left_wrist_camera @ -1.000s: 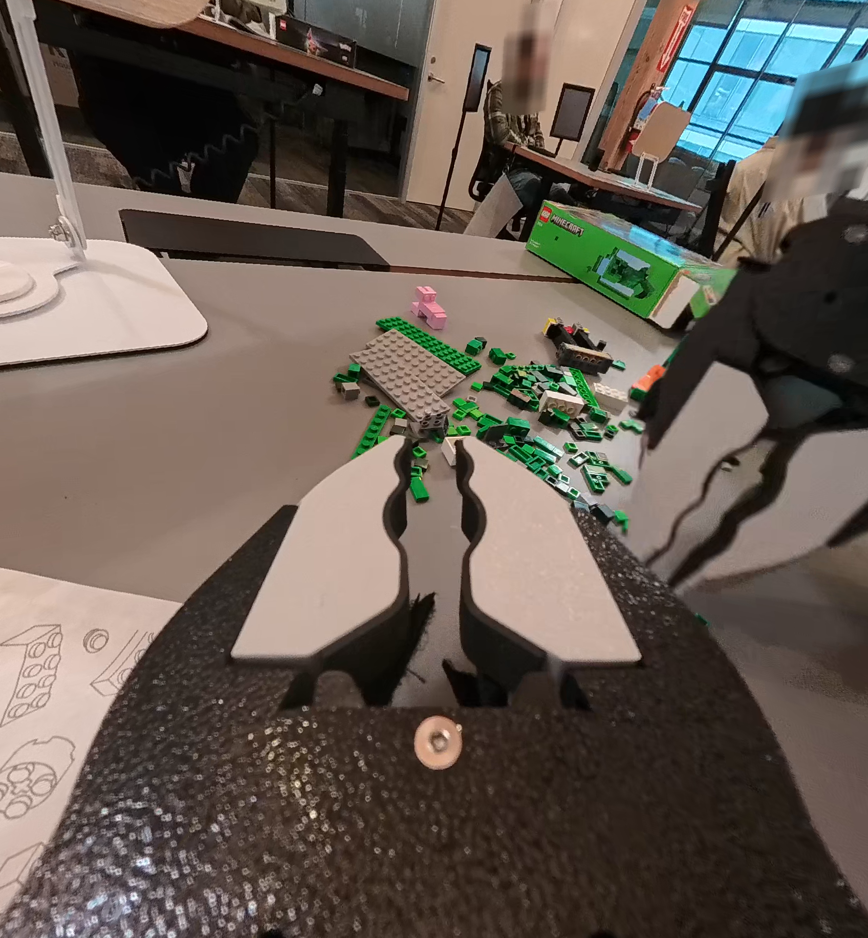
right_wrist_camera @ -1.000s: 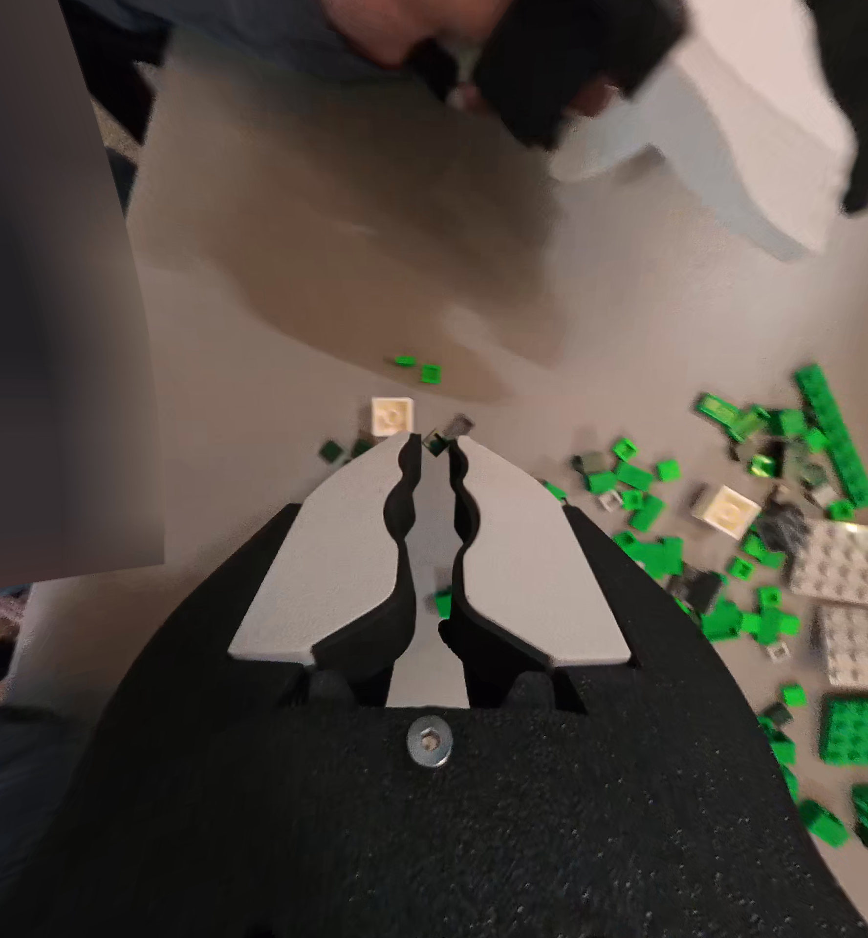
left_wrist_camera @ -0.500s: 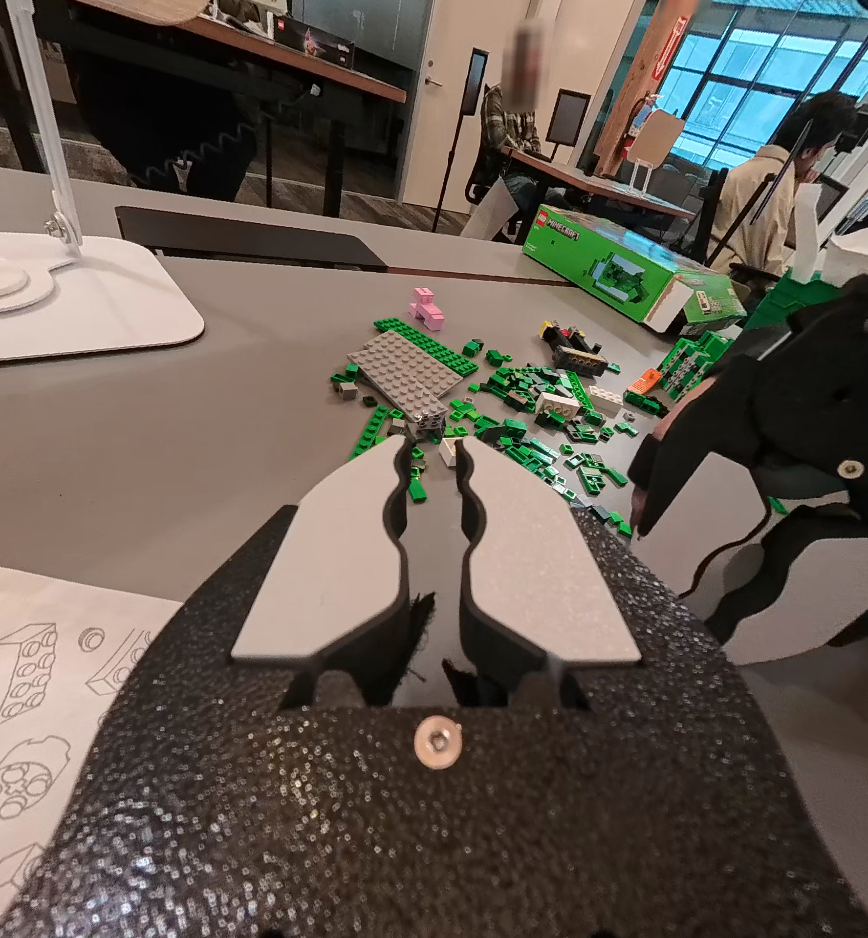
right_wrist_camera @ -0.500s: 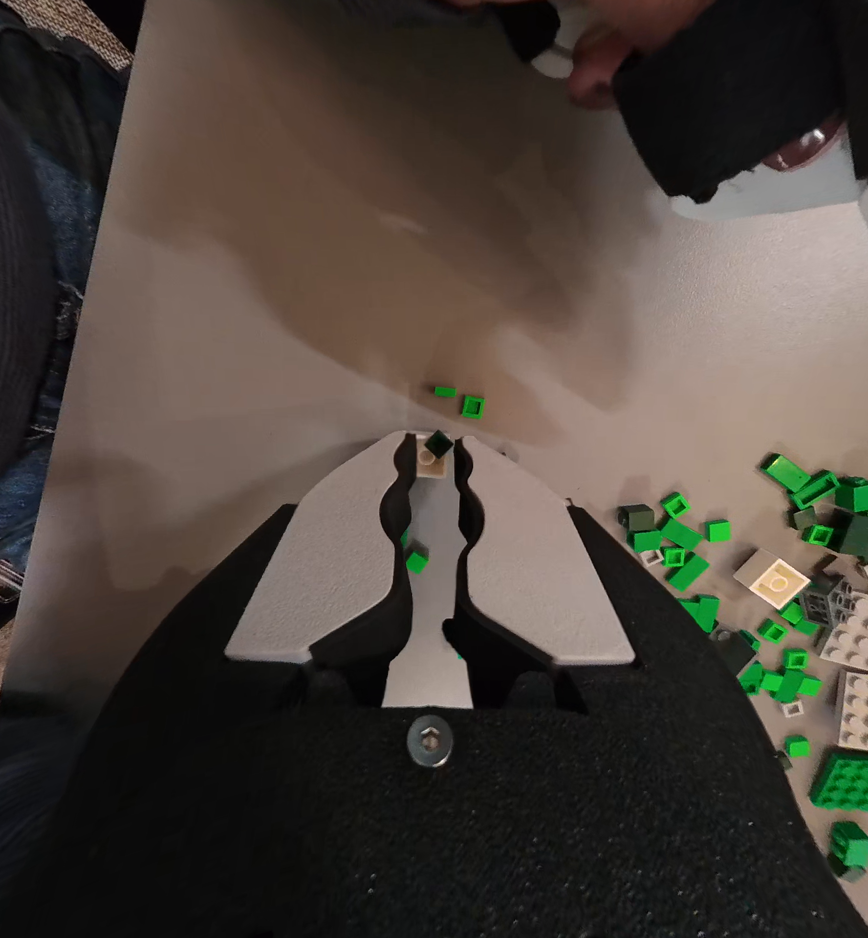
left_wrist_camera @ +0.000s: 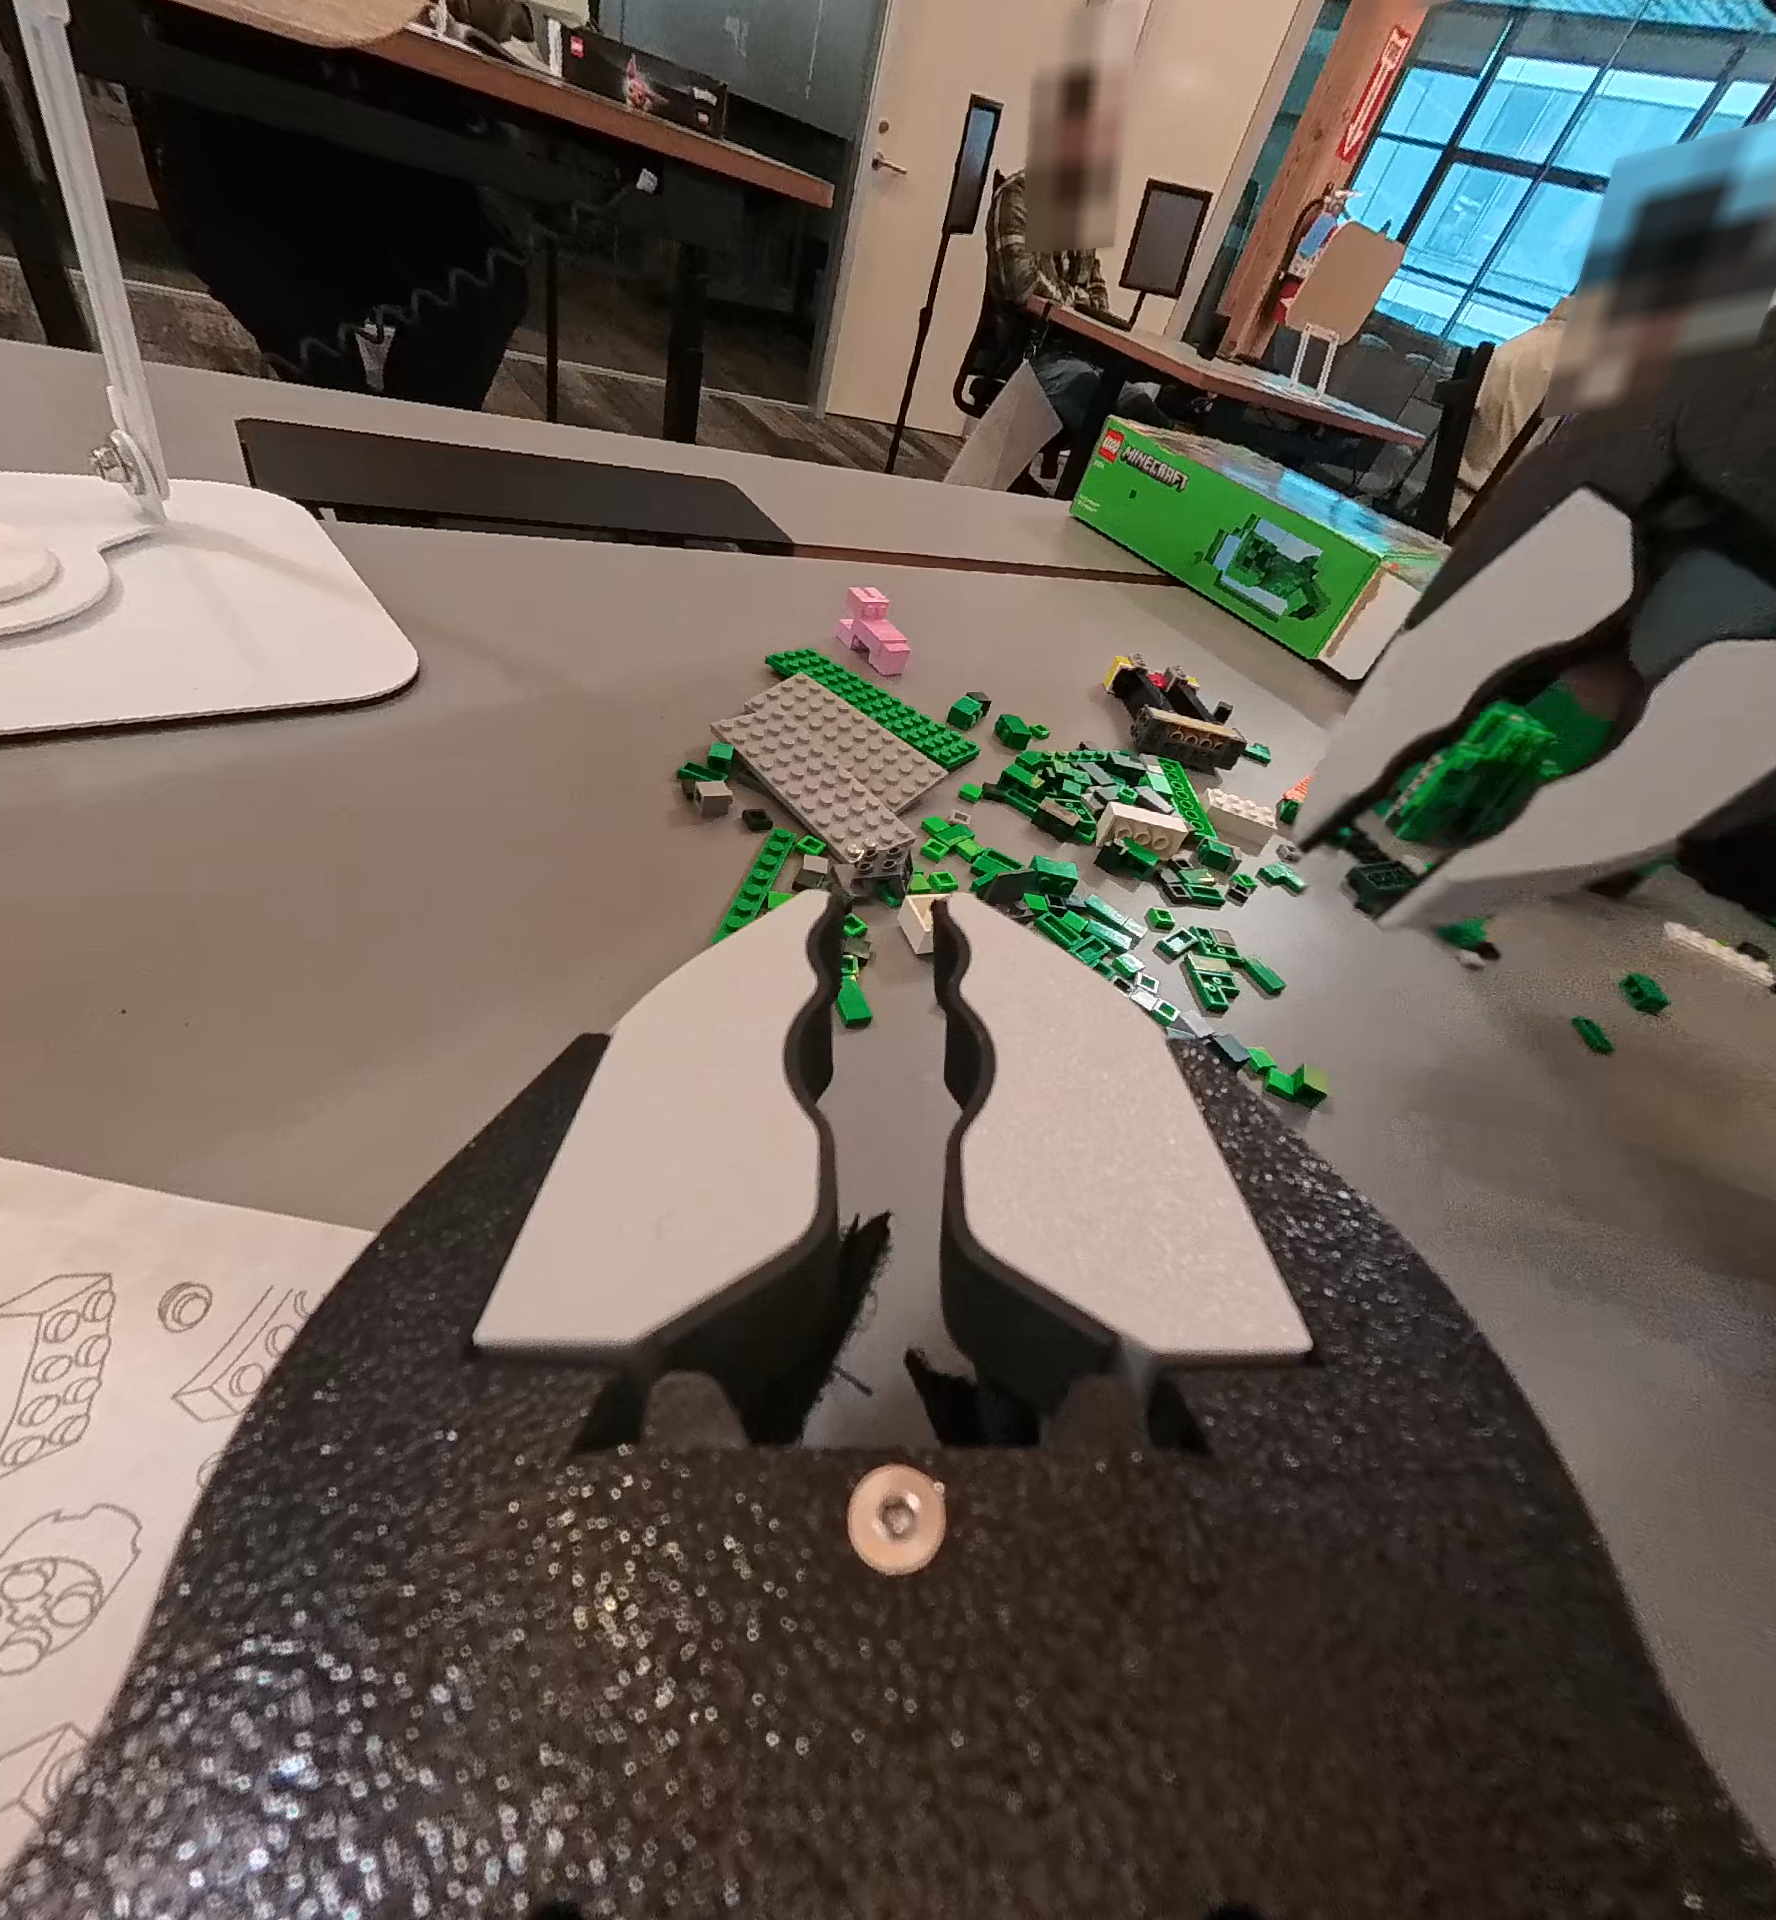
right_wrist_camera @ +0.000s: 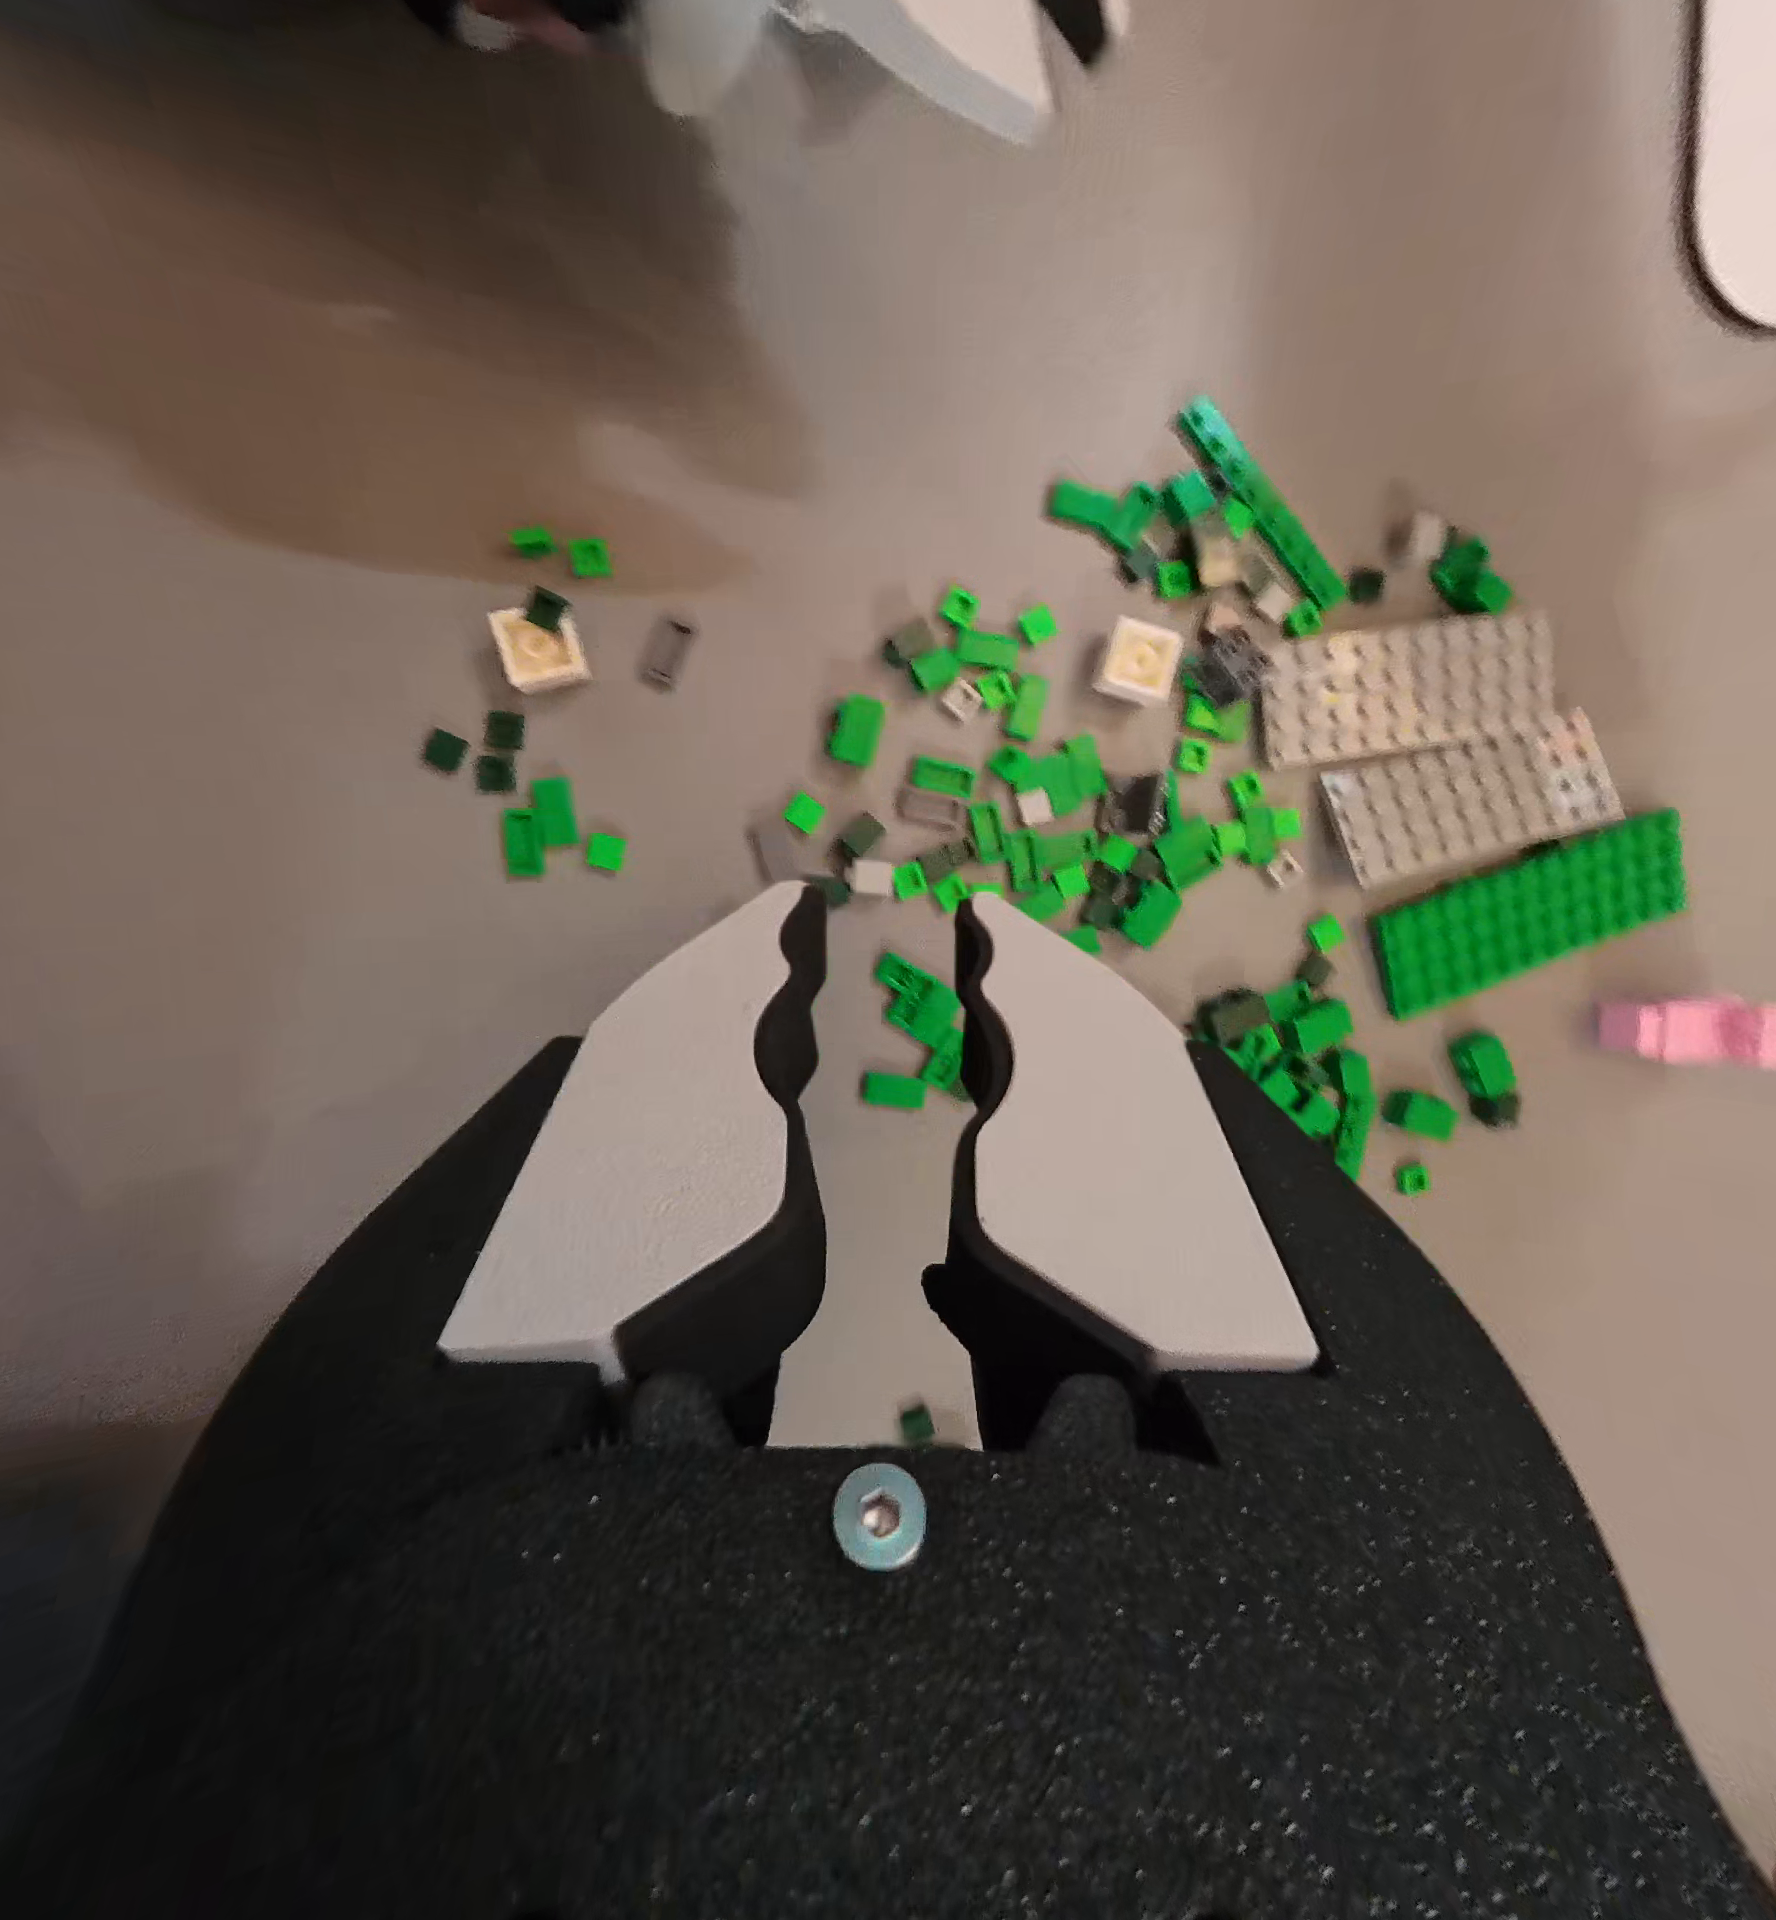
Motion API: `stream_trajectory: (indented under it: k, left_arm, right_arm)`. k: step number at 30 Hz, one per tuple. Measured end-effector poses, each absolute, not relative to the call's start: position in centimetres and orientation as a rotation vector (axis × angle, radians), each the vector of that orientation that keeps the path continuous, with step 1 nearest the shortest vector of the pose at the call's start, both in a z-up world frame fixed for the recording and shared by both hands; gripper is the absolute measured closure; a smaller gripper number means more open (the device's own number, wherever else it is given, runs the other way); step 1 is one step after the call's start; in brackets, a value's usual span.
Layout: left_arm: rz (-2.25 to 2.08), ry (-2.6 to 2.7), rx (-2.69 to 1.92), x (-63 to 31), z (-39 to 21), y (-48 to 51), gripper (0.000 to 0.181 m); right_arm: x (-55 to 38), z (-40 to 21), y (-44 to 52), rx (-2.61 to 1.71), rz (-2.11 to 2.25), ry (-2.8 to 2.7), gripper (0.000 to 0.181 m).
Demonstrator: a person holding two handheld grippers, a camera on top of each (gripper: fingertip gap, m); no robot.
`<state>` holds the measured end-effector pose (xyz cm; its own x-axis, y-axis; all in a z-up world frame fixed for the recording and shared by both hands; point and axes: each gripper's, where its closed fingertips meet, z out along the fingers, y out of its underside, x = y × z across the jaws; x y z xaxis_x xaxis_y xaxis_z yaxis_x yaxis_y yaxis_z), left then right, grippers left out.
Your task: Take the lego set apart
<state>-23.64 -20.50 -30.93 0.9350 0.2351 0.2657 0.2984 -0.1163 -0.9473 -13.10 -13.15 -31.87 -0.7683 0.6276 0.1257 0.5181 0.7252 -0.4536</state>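
Loose Lego pieces, mostly small and green point(left_wrist_camera: 1071, 831), lie scattered on the grey table point(left_wrist_camera: 344, 935). With them are grey plates point(left_wrist_camera: 832, 758) and a pink pig point(left_wrist_camera: 873, 629). My left gripper point(left_wrist_camera: 889, 912) hovers just short of the pile, open a little and empty. My right gripper point(right_wrist_camera: 889, 902) is above the pile point(right_wrist_camera: 1050, 831), open and empty. In the left wrist view the right gripper point(left_wrist_camera: 1346, 878) is at the right. A built green piece point(left_wrist_camera: 1466, 769) shows behind its gap. A white brick point(right_wrist_camera: 538, 649) with a dark green piece on it lies apart at the left.
A green set box point(left_wrist_camera: 1237, 551) lies at the back right. A white lamp base point(left_wrist_camera: 136, 623) is at the left, a printed sheet point(left_wrist_camera: 53, 1403) at the near left. A black and yellow assembly point(left_wrist_camera: 1175, 717) lies behind the pile. A green plate point(right_wrist_camera: 1528, 914) lies beside the grey plates point(right_wrist_camera: 1414, 686). One gripper's finger ends stand about 12 centimeters off the other's. My right tips are roughly 10 centimeters from the white brick point(right_wrist_camera: 538, 649). The pink pig point(left_wrist_camera: 873, 629) lies around 25 centimeters away from my right fingertips. It is also in sight in the right wrist view point(right_wrist_camera: 1702, 1018).
My right gripper has swung from the near table edge to over the pile and opened a bit wider. The white brick with the dark green piece has left its tips. The left gripper has stayed put.
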Motion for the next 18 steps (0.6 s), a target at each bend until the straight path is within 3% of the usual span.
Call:
stream_trajectory:
  k: [18]
  left_arm:
    - [-0.06, -0.406, -1.705, -23.6, -31.0, -20.5, 0.165]
  right_arm:
    - [-19.5, -37.8, -13.2, -1.043, 0.688, -2.55, 0.158]
